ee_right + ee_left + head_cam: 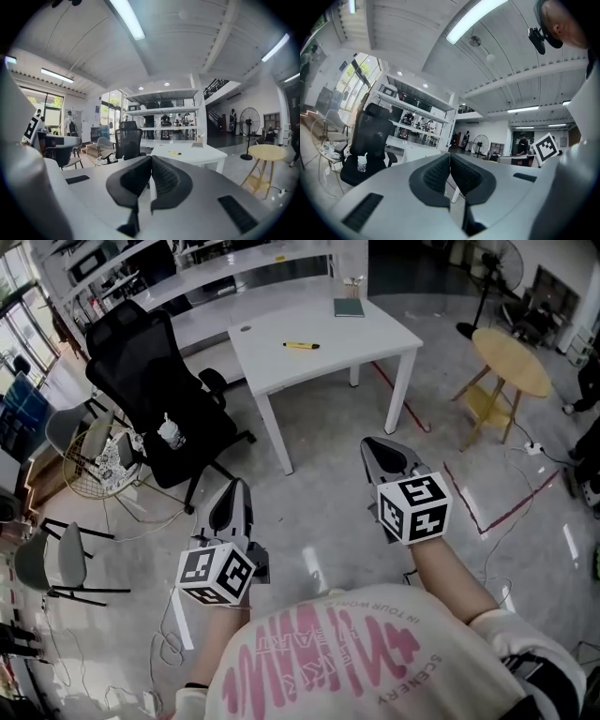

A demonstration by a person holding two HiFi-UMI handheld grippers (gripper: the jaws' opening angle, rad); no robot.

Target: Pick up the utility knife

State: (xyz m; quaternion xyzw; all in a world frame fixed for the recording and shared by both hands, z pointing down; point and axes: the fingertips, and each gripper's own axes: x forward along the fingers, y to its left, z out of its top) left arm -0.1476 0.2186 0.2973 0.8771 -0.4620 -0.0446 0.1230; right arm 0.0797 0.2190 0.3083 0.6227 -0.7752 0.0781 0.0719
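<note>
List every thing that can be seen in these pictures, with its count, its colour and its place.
table: one, white, ahead of the person
utility knife: one, yellow, lying on the table top
notebook: one, dark green, near the table's far edge
office chair: one, black, left of the table
small bottle: one, pale, on the office chair's seat
round table: one, light wood, right of the white table
stand fan: one, black, beyond the round table
left gripper: one, grey with black pads, jaws together, nothing between them
right gripper: one, grey with black pads, jaws together, nothing between them
</note>
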